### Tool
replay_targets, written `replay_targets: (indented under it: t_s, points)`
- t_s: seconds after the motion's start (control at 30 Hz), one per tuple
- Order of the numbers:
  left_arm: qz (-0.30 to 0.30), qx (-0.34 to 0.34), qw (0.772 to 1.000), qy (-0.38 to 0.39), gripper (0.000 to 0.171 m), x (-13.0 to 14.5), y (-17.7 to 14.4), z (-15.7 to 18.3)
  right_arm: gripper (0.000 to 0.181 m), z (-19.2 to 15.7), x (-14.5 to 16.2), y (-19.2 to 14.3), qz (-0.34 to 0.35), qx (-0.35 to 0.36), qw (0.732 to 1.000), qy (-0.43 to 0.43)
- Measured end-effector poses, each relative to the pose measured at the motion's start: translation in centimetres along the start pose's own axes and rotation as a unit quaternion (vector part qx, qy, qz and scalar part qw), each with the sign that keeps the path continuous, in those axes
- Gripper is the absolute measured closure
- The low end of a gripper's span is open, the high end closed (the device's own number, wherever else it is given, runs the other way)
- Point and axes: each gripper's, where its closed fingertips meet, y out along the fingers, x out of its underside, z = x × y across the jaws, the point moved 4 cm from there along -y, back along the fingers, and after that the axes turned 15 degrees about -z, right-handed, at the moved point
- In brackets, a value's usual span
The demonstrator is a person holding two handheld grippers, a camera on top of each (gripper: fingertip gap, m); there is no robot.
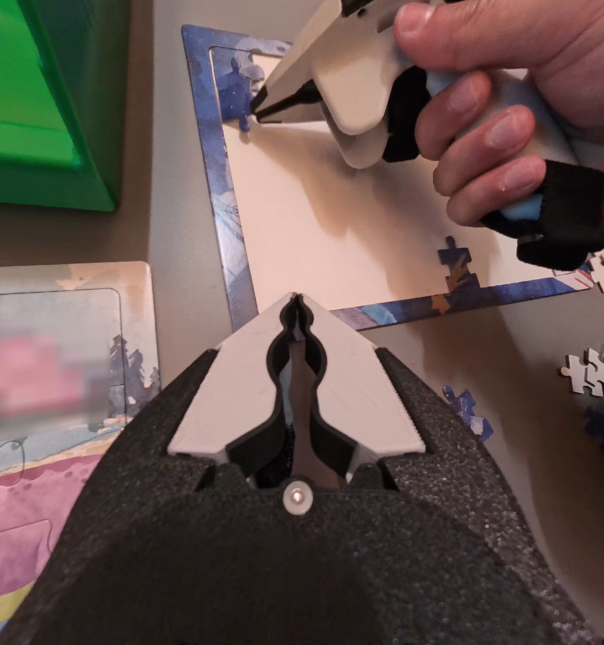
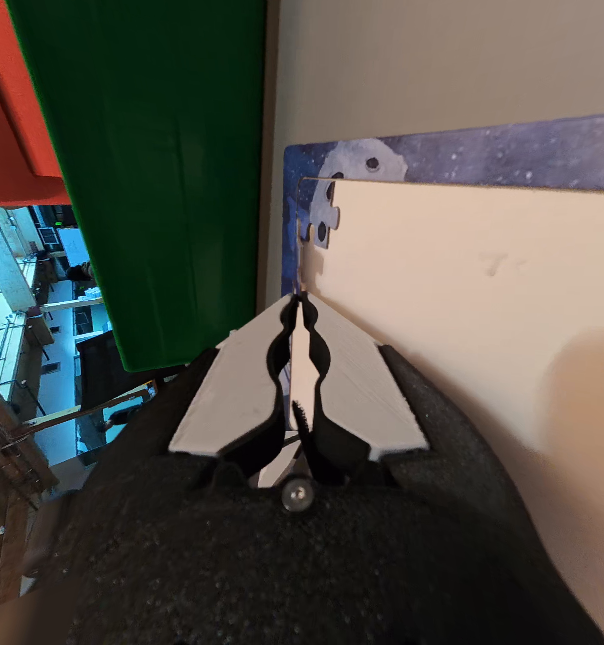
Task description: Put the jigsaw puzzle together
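Note:
The puzzle frame [image 1: 234, 244] has a blue border around a bare cream base and lies on the beige table. My right gripper [image 1: 257, 113], held in a hand, is at the frame's far left corner. It is shut on a dark blue piece [image 1: 236, 90], which shows edge-on at its tips in the right wrist view [image 2: 298, 298]. A moon corner piece [image 2: 323, 216] sits in that corner. Another blue piece [image 1: 457, 268] lies at the frame's near edge. My left gripper [image 1: 295, 303] is shut, with nothing seen in it, over the frame's near left corner.
Loose pieces [image 1: 597, 377] lie at the right, some face down, with a blue one [image 1: 468, 412] nearer. A green box [image 1: 32, 104] stands left of the frame and also shows in the right wrist view [image 2: 154, 174], beside an orange box [image 2: 7, 104]. A finished pink puzzle board [image 1: 66, 471] lies at the near left.

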Motion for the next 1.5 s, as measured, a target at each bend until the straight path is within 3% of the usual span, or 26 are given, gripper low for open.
replay_targets:
  t_s: [0.27, 0.37, 0.47, 0.6, 0.67, 0.77, 1.07, 1.23, 1.5]
  points:
    - [0.001, -0.003, 1.000, 0.005, 0.171, 0.0, 0.1, 0.0, 0.168, -0.1, 0.3, 0.1, -0.019, 0.018, 0.999, -0.018]
    - [0.003, 0.003, 1.000, 0.001, 0.171, 0.0, 0.1, 0.0, 0.157, -0.1, 0.0, -1.0, -0.023, 0.087, 0.993, -0.073]
    - [0.004, 0.006, 1.000, -0.001, 0.171, 0.1, 0.1, 0.0, 0.162, 0.4, -0.8, -2.6, -0.020, 0.211, 0.966, -0.148]
    - [0.004, 0.004, 1.000, 0.000, 0.171, 0.1, 0.1, 0.0, 0.172, -1.1, -0.4, -1.8, -0.061, 0.138, 0.978, -0.146]
    - [0.004, 0.004, 1.000, 0.000, 0.171, 0.1, 0.1, 0.0, 0.181, -1.1, -1.3, -2.2, -0.040, 0.171, 0.965, -0.195]
    - [0.005, 0.006, 1.000, -0.001, 0.171, 0.1, 0.1, 0.0, 0.181, 0.3, -1.1, -1.5, -0.071, 0.252, 0.934, -0.244]
    - [0.005, 0.007, 1.000, 0.000, 0.171, 0.1, 0.1, 0.0, 0.181, -0.8, -0.5, -0.5, -0.047, 0.262, 0.931, -0.250]
    - [0.005, 0.010, 1.000, -0.001, 0.171, 0.1, 0.1, 0.0, 0.181, -1.4, -1.0, -0.2, -0.036, 0.285, 0.915, -0.284]
    - [0.005, 0.012, 1.000, -0.002, 0.171, 0.2, 0.1, 0.0, 0.181, -1.4, -1.7, 0.5, -0.015, 0.267, 0.926, -0.265]
